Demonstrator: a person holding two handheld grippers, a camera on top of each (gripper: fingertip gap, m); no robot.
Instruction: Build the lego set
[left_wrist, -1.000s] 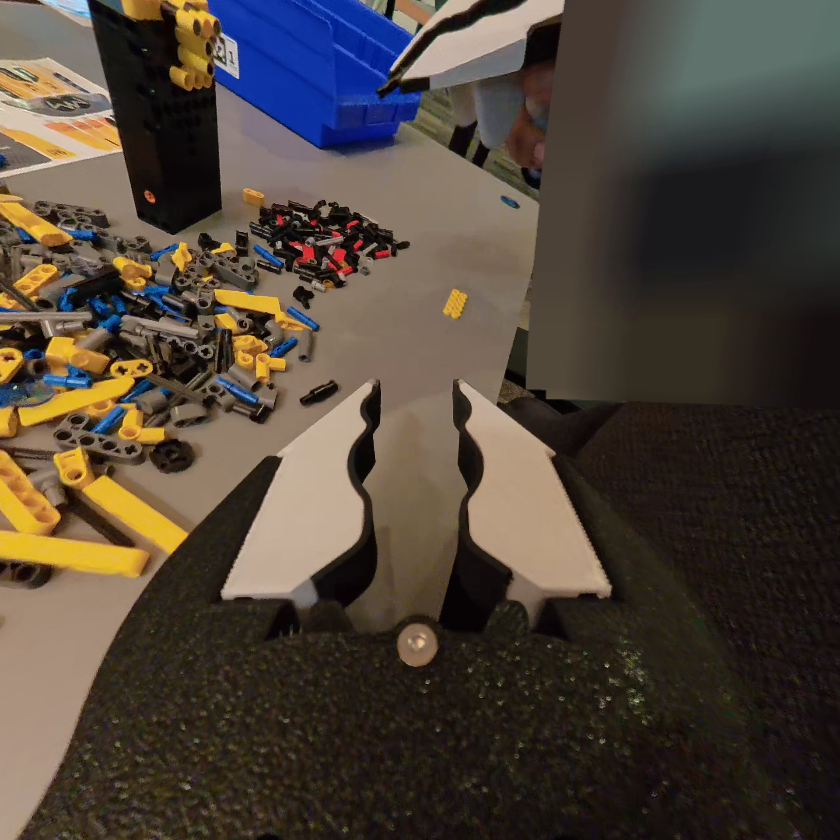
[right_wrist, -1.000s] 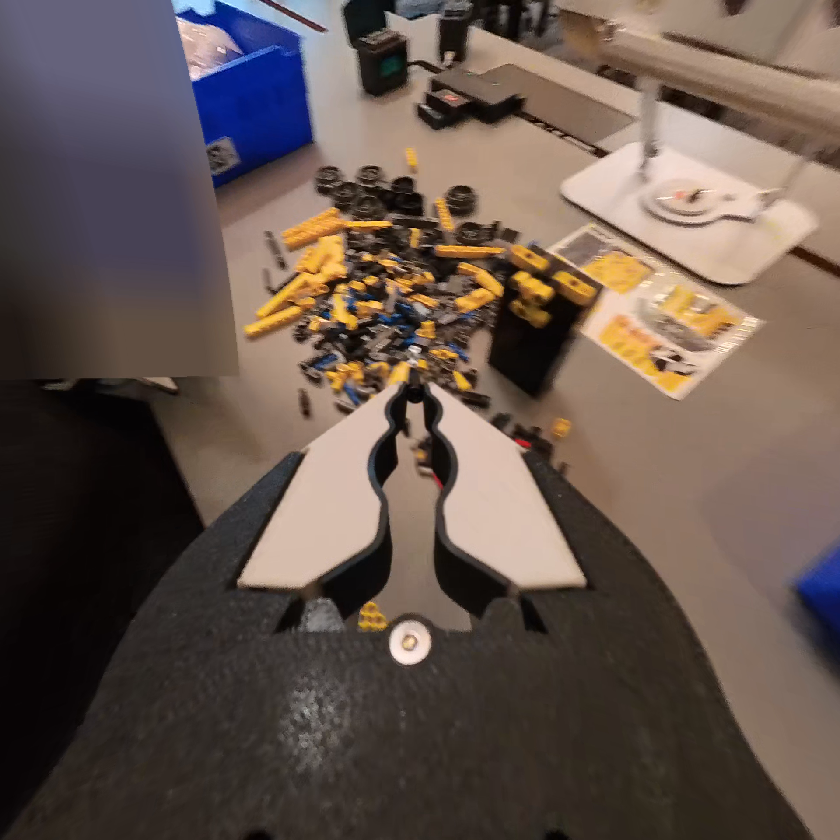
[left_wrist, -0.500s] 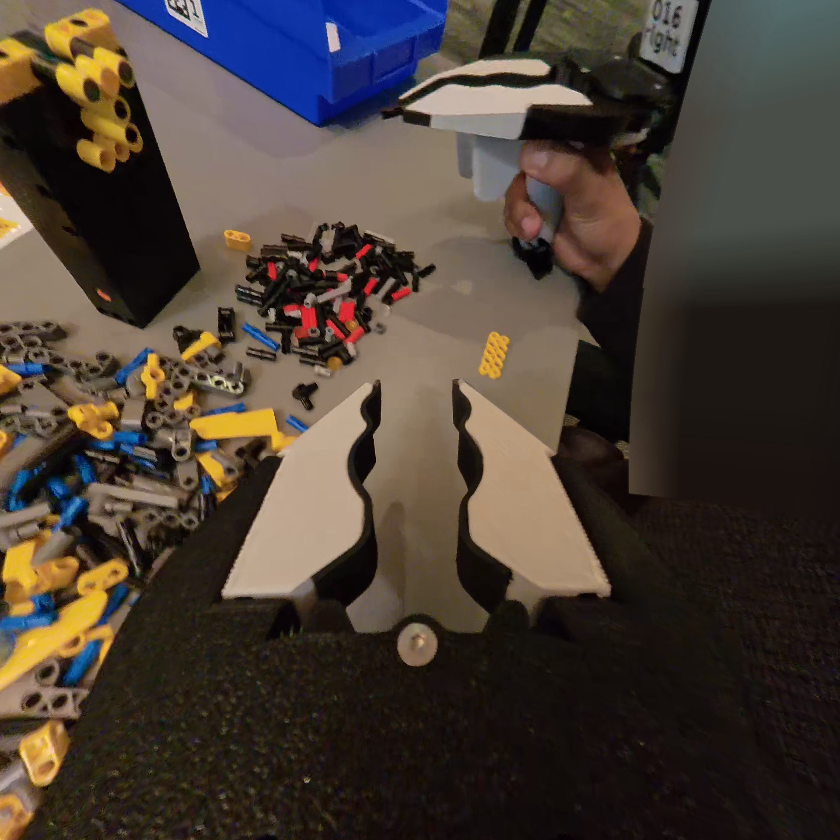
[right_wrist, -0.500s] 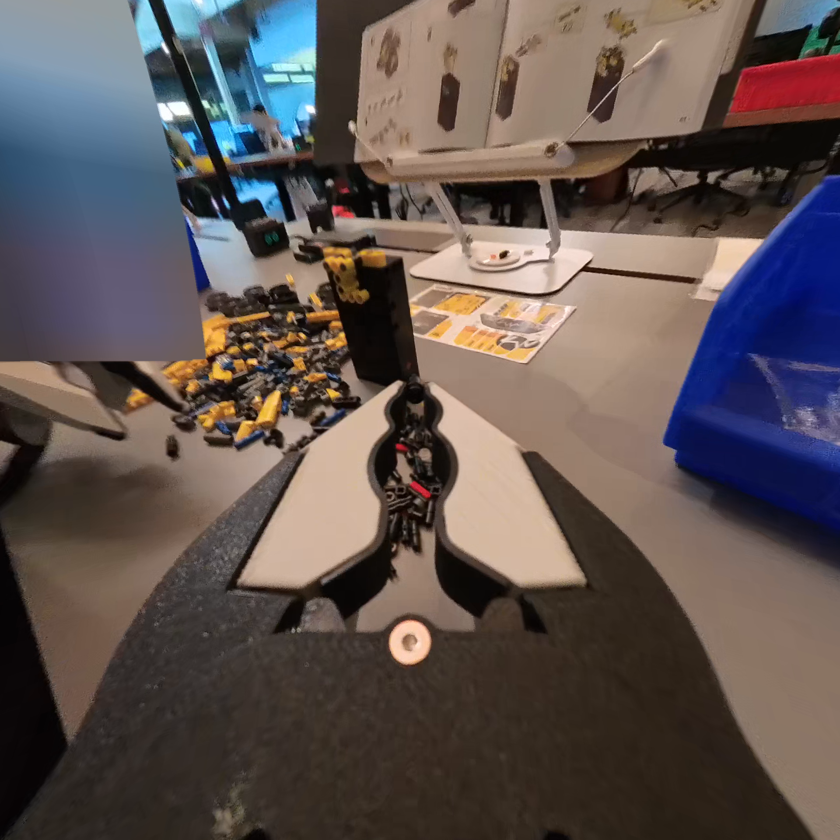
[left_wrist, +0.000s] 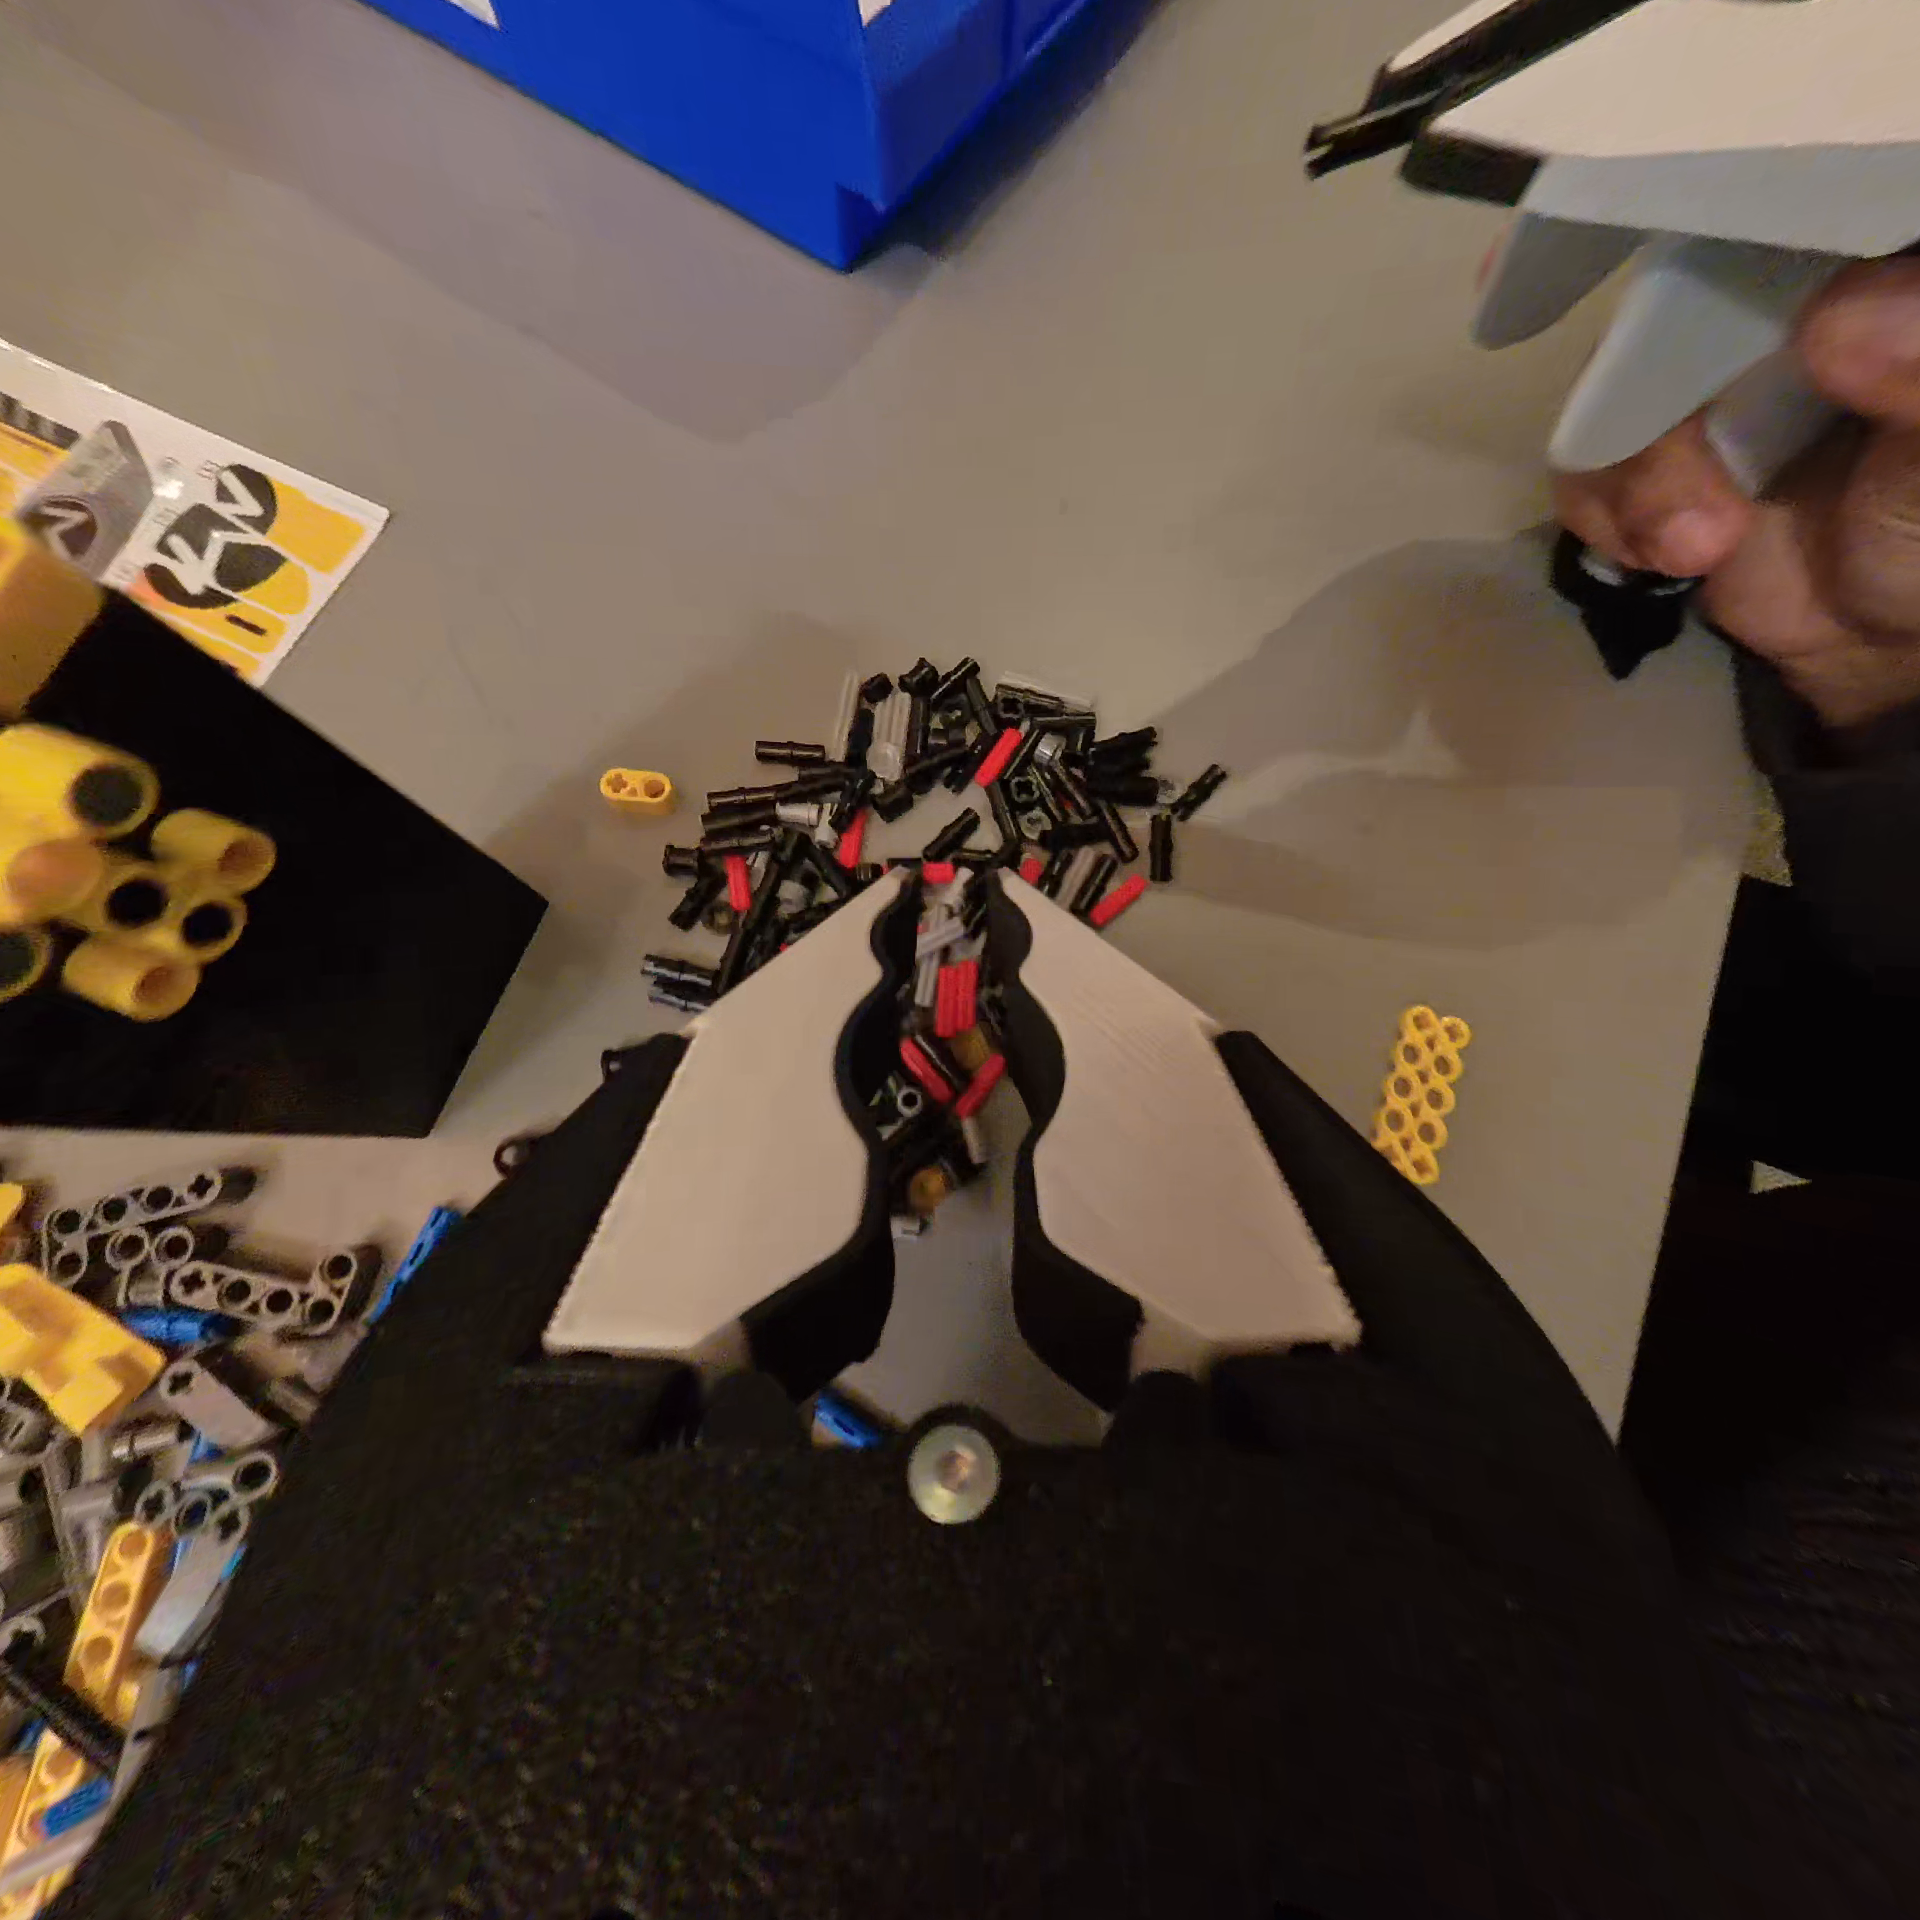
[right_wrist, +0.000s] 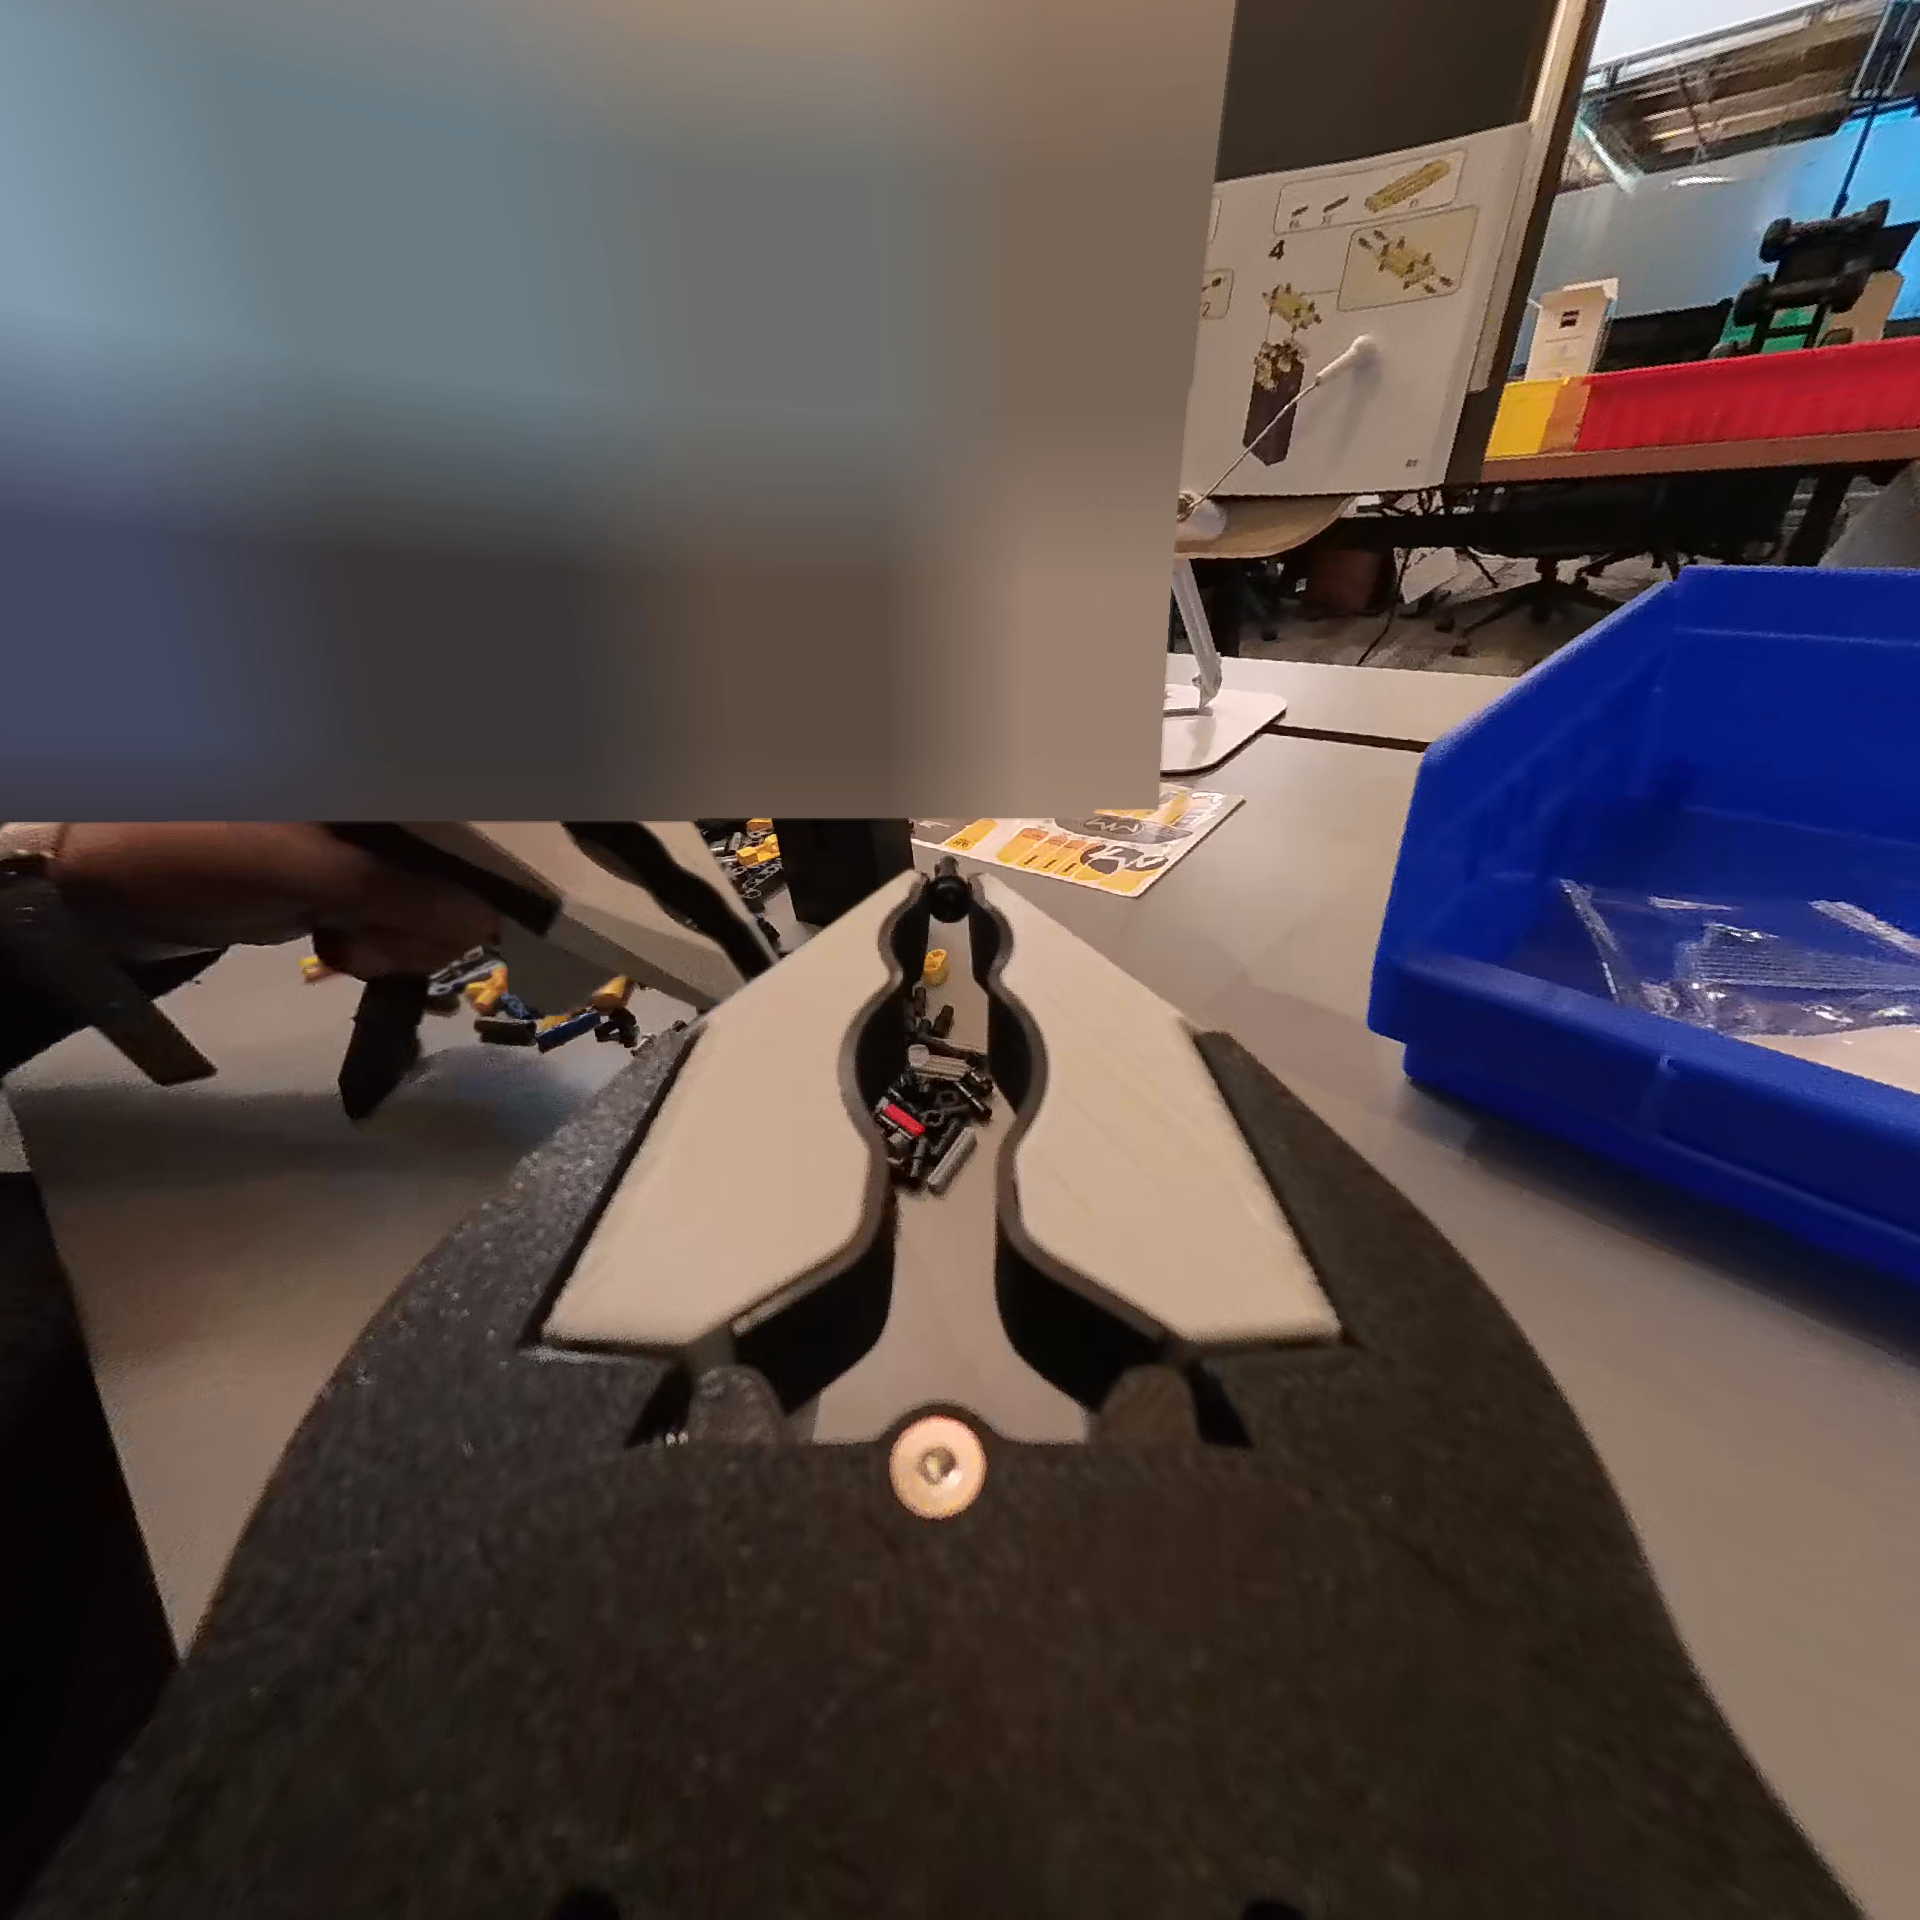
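The left gripper (left_wrist: 948, 888) has pale grey fingers edged in black on a speckled black body, over a small heap of black, red and grey plastic pins (left_wrist: 925, 821). At four o'clock lies a yellow perforated plastic beam (left_wrist: 1418, 1091); at nine o'clock a black brick tower (left_wrist: 260, 883) carries yellow tubes. The right gripper (right_wrist: 948, 894), coloured alike, pinches a small black pin (right_wrist: 947, 896). At three o'clock sits a bright blue plastic bin (right_wrist: 1558, 1081) on the matte grey tabletop (right_wrist: 1455, 1351).
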